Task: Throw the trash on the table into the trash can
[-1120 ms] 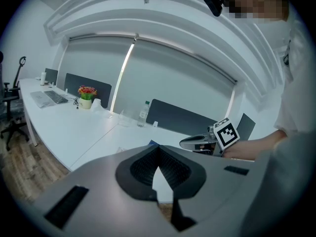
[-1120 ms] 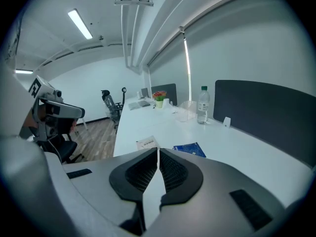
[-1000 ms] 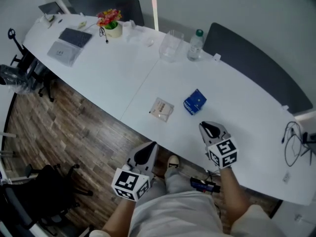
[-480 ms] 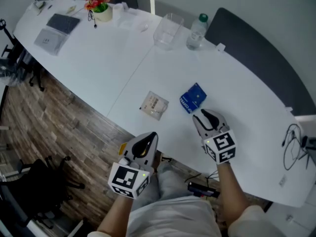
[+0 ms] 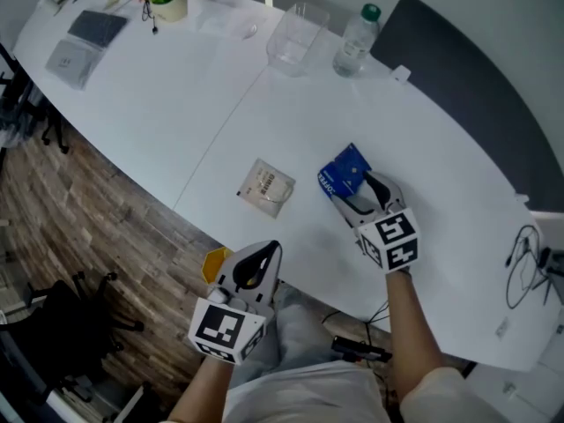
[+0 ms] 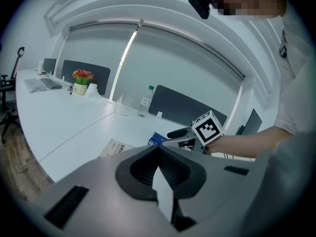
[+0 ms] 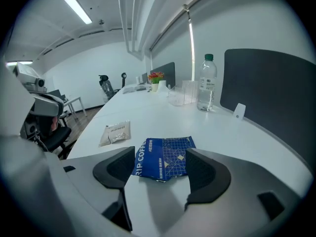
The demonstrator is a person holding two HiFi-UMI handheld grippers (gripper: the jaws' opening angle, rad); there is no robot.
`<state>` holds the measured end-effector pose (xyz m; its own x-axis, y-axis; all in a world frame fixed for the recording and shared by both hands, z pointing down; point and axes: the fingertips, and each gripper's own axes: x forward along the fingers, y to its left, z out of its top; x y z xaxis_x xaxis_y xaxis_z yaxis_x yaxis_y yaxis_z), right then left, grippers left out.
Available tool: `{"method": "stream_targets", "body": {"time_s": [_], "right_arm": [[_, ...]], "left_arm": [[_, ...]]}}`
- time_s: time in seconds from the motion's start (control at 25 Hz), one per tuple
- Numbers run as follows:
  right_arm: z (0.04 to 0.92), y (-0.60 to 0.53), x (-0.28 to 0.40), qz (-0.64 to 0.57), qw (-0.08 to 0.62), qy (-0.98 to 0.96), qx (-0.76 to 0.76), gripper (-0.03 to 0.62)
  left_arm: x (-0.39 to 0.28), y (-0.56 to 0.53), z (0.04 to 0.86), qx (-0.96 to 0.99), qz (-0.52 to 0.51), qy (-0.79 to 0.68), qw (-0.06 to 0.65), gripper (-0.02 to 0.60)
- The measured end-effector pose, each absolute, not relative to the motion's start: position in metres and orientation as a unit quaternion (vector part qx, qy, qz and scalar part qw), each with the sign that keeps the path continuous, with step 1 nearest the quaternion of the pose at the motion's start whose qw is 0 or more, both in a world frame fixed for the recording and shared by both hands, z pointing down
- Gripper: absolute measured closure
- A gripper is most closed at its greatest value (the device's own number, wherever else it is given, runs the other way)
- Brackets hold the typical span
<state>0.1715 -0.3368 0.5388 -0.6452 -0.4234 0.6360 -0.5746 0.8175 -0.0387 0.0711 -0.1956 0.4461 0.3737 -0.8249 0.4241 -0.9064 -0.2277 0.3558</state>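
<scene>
Right claw [image 5: 361, 197]: just opened wide, blue coffee packet [image 5: 344, 173] between jaws | left claw [image 5: 263, 256]: closed, empty

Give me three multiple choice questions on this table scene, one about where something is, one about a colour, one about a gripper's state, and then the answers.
1. In the head view, where does the pale sachet lie?
A. On the table, left of the blue packet
B. On top of the blue packet
C. On the floor

2. What colour is the cap of the water bottle?
A. Red
B. Green
C. Black

3. How does the right gripper stand?
A. Shut on the bottle
B. Open, with the blue packet's near end between its jaws
C. Shut and empty

Answers:
1 A: it lies flat on the white table, apart from the packet.
2 B: the green cap shows in the head view and the right gripper view.
3 B: its jaws have just been opening, and the pads stand clear of the packet between them.
</scene>
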Motion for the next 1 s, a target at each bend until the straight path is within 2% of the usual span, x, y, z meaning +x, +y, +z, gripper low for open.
{"method": "stream_targets", "body": {"time_s": [0.32,0.76,0.8,1.0], "right_arm": [[0.563,-0.354,0.175,0.12,0.354,-0.888,0.268,0.237],[0.574,-0.361,0.176,0.131,0.383,-0.874,0.269,0.237],[0.574,-0.361,0.176,0.13,0.383,-0.874,0.268,0.245],[0.572,-0.36,0.172,0.125,0.386,-0.875,0.265,0.385]], "left_arm": [[0.074,-0.199,0.462,0.777,0.072,-0.552,0.294,0.58],[0.067,-0.199,0.467,0.765,0.066,-0.565,0.301,0.58],[0.066,-0.198,0.467,0.764,0.066,-0.566,0.301,0.58],[0.063,-0.194,0.466,0.761,0.064,-0.571,0.302,0.58]]}}
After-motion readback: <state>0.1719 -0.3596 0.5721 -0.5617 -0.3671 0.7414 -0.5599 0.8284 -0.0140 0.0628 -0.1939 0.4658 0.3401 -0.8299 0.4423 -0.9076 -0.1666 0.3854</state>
